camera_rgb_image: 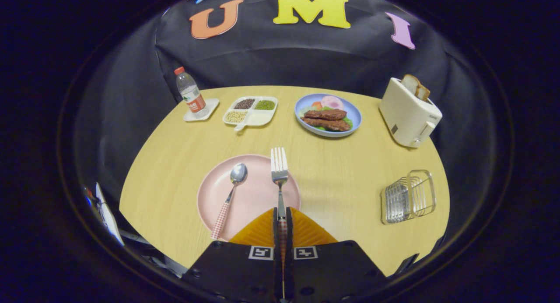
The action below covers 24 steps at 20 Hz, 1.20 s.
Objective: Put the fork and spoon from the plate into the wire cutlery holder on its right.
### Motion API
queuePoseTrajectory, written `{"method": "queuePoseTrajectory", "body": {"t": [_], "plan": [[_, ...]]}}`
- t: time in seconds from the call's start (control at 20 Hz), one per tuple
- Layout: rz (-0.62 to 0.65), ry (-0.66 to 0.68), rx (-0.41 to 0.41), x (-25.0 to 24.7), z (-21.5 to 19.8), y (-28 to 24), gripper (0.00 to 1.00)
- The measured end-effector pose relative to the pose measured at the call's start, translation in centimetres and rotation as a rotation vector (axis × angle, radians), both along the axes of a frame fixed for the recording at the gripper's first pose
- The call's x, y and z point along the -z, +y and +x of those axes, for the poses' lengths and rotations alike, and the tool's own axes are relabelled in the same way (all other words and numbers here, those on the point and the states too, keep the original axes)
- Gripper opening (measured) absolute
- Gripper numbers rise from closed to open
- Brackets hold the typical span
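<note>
We find the tool [282,215] pinching the fork [279,169] by its handle, both orange fingers [306,230] pressed against it with no gap showing. The fork's long axis runs straight ahead along the fingers, tines pointing away, its head over the far right part of the pink plate [251,193]. We cannot tell whether the fork is lifted clear of the plate or resting on it. The spoon [229,195] lies on the plate just left of the fork, bowl away from us, checked handle angled toward the near rim and reaching past it.

The wire cutlery holder [407,197] stands well to the right of the tool, near the tabletop [341,176] edge on that side. Between plate and holder the tabletop is bare, so in our judgement a rightward carry has open room. The toaster [409,112] sits beyond the holder, well apart. We judge the near edge beside the holder to be the chief limit.
</note>
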<state>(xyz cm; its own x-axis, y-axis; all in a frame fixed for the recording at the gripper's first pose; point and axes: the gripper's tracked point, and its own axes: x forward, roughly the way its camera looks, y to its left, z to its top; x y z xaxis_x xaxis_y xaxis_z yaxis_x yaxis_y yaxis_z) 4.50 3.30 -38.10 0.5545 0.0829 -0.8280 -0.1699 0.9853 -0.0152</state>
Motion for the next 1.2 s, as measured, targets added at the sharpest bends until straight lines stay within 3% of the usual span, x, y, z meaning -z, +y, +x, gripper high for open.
{"method": "queuePoseTrajectory", "body": {"t": [0.25, 0.7, 1.2], "plan": [[0.005, -0.023, -0.007, -3.4, -0.9, -4.8, 0.02], [-0.005, 0.007, 0.055, -7.9, -0.3, -16.0, 0.02], [0.13, 0.363, 0.161, -6.0, -1.8, -22.4, 0.02]]}}
